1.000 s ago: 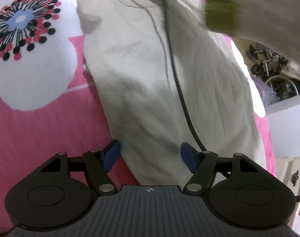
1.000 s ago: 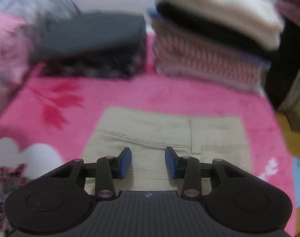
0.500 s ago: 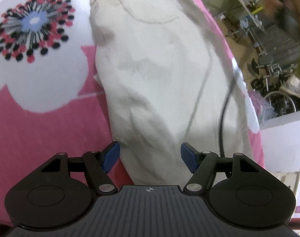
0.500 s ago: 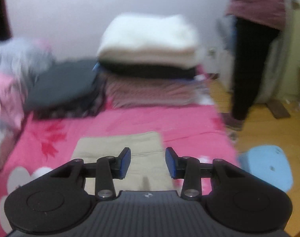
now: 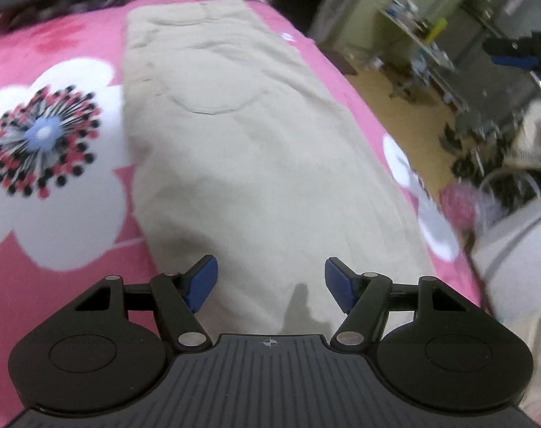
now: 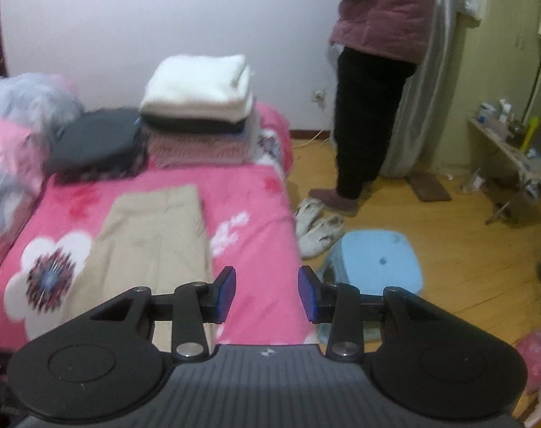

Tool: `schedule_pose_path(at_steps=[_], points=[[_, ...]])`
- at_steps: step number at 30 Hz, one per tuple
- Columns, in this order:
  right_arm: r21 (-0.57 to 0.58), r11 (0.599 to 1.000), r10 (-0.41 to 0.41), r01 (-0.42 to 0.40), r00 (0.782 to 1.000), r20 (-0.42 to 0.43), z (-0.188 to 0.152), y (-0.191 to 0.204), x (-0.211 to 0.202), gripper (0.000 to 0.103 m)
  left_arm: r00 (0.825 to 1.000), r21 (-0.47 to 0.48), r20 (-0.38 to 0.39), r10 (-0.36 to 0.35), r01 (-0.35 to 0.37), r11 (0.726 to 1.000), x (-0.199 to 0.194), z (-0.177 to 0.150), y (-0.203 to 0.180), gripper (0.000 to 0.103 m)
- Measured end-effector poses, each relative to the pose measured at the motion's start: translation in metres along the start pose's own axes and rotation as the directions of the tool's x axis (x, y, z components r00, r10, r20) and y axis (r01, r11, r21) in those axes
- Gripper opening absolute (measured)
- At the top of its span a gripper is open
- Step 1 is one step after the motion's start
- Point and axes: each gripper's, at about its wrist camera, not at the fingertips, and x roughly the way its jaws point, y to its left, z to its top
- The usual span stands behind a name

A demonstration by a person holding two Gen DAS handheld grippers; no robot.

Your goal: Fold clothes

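Observation:
A pair of beige trousers (image 5: 256,142) lies flat and lengthwise on the pink flowered bedspread (image 5: 56,239), waistband at the far end. My left gripper (image 5: 270,281) hovers over the near leg end, jaws wide apart, nothing between the blue pads. In the right wrist view the same beige trousers (image 6: 152,235) lie to the left, and my right gripper (image 6: 266,290) is high above the bed's right edge, jaws apart and empty.
Folded clothes are stacked (image 6: 199,110) at the head of the bed beside a dark folded pile (image 6: 95,139). A person in a pink jacket (image 6: 373,82) stands on the wooden floor. A light blue stool (image 6: 373,264) and white shoes (image 6: 316,224) sit beside the bed.
My right gripper has pulled back and up from the waistband, away to the bed's right side. My left gripper tilted up, so the whole length of the trousers shows. The arm and cable left its view.

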Motion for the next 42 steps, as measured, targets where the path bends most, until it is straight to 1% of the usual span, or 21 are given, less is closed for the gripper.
schedule_pose_path(at_steps=[2, 4, 5, 7, 8, 11, 13, 15, 17, 20, 21, 22, 23, 25, 29, 33, 35, 36, 38, 40, 42], points=[[0.016, 0.998, 0.062, -0.061, 0.997, -0.036, -0.02, 0.01, 0.008, 0.041, 0.999, 0.051, -0.025, 0.025, -0.024, 0.998, 0.007, -0.002, -0.005, 0.067], [0.026, 0.991, 0.132, -0.131, 0.988, -0.078, -0.041, 0.026, 0.022, 0.04, 0.998, 0.085, -0.045, 0.054, -0.05, 0.995, 0.014, -0.004, -0.008, 0.067], [0.022, 0.985, 0.172, -0.17, 0.979, -0.114, -0.054, 0.036, 0.031, 0.038, 0.997, 0.091, -0.045, 0.067, -0.063, 0.994, 0.016, -0.004, -0.011, 0.066], [0.003, 0.974, 0.223, -0.226, 0.958, -0.182, -0.079, 0.059, 0.049, 0.036, 0.996, 0.085, -0.043, 0.081, -0.077, 0.993, 0.019, -0.004, -0.012, 0.067], [-0.02, 0.973, 0.218, -0.228, 0.951, -0.218, -0.092, 0.068, 0.057, 0.033, 0.995, 0.083, -0.04, 0.086, -0.083, 0.993, 0.018, -0.006, -0.011, 0.067], [-0.097, 0.969, 0.184, -0.226, 0.929, -0.322, -0.13, 0.095, 0.082, 0.031, 0.994, 0.085, -0.032, 0.101, -0.098, 0.992, 0.017, -0.008, -0.013, 0.067], [-0.16, 0.973, 0.094, -0.167, 0.917, -0.387, -0.152, 0.103, 0.098, 0.03, 0.994, 0.088, -0.039, 0.106, -0.103, 0.991, 0.018, -0.011, -0.013, 0.067], [-0.169, 0.974, 0.083, -0.153, 0.928, -0.364, -0.156, 0.105, 0.096, 0.03, 0.992, 0.096, -0.053, 0.111, -0.105, 0.99, 0.018, -0.014, -0.012, 0.067], [-0.147, 0.979, 0.076, -0.139, 0.926, -0.37, -0.149, 0.107, 0.092, 0.03, 0.992, 0.101, -0.062, 0.109, -0.103, 0.99, 0.017, -0.017, -0.01, 0.067], [-0.126, 0.985, 0.068, -0.117, 0.939, -0.338, -0.142, 0.107, 0.086, 0.03, 0.993, 0.091, -0.072, 0.096, -0.09, 0.992, 0.016, -0.019, -0.005, 0.068], [-0.122, 0.987, 0.055, -0.103, 0.938, -0.343, -0.143, 0.106, 0.088, 0.03, 0.993, 0.091, -0.073, 0.093, -0.086, 0.992, 0.015, -0.019, -0.004, 0.068], [-0.115, 0.989, 0.04, -0.088, 0.93, -0.365, -0.147, 0.104, 0.095, 0.03, 0.993, 0.094, -0.075, 0.089, -0.082, 0.992, 0.014, -0.02, -0.003, 0.068], [-0.117, 0.99, 0.035, -0.084, 0.928, -0.37, -0.153, 0.104, 0.098, 0.03, 0.993, 0.096, -0.077, 0.086, -0.078, 0.992, 0.013, -0.021, -0.002, 0.068], [-0.139, 0.987, 0.024, -0.08, 0.929, -0.368, -0.162, 0.106, 0.101, 0.03, 0.994, 0.098, -0.078, 0.077, -0.069, 0.993, 0.011, -0.02, -0.001, 0.068], [-0.137, 0.988, 0.006, -0.064, 0.922, -0.387, -0.157, 0.11, 0.102, 0.03, 0.997, 0.068, -0.071, 0.039, -0.034, 0.997, 0.0, -0.017, 0.003, 0.068], [-0.147, 0.988, -0.007, -0.057, 0.915, -0.403, -0.155, 0.112, 0.105, 0.031, 1.0, 0.041, -0.002, 0.005, -0.005, 0.999, -0.018, -0.007, 0.008, 0.068], [-0.144, 0.988, -0.011, -0.052, 0.914, -0.406, -0.156, 0.113, 0.106, 0.031, 0.999, 0.036, 0.038, -0.002, 0.001, 0.999, -0.021, 0.0, 0.011, 0.069], [-0.144, 0.988, -0.013, -0.049, 0.913, -0.407, -0.156, 0.113, 0.107, 0.031, 0.999, 0.029, 0.047, 0.002, -0.004, 1.0, -0.02, 0.004, 0.014, 0.069], [-0.146, 0.988, -0.02, -0.044, 0.911, -0.411, -0.156, 0.114, 0.107, 0.031, 0.999, 0.012, 0.038, 0.023, -0.024, 1.0, -0.012, 0.011, 0.021, 0.069], [-0.149, 0.988, -0.026, -0.04, 0.908, -0.417, -0.155, 0.115, 0.108, 0.031, 0.998, 0.0, -0.01, 0.057, -0.057, 0.998, 0.004, 0.013, 0.03, 0.069], [-0.151, 0.988, -0.03, -0.038, 0.906, -0.423, -0.154, 0.116, 0.109, 0.031, 0.998, 0.031, -0.03, 0.051, -0.05, 0.998, 0.014, 0.009, 0.035, 0.069]])
